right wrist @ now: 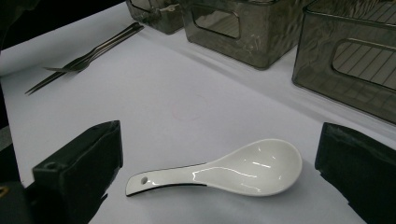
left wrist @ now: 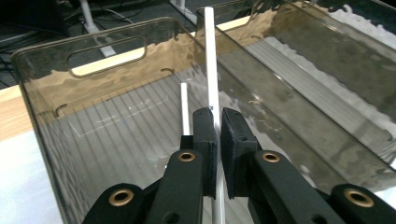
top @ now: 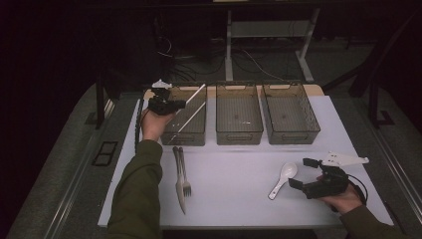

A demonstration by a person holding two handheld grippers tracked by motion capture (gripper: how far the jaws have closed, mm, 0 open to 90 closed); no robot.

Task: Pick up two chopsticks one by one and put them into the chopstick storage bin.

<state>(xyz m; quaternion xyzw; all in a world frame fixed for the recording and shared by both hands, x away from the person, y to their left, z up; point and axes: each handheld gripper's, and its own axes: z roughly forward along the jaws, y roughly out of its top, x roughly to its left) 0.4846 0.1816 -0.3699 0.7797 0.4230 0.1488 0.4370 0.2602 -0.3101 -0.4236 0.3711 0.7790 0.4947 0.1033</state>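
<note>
A white chopstick point(left wrist: 211, 60) is clamped in the left tongs point(left wrist: 218, 135) over the leftmost smoky bin point(top: 195, 134), a second chopstick point(left wrist: 184, 107) lying inside, while at four o'clock on the desk point(top: 234, 199) the right tongs point(right wrist: 219, 163) gape around a white spoon point(right wrist: 247, 169).

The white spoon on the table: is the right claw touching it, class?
Apart. In the right gripper view the white spoon lies on the table between the right claw's open jaws, with bare tabletop showing on both sides.
</note>
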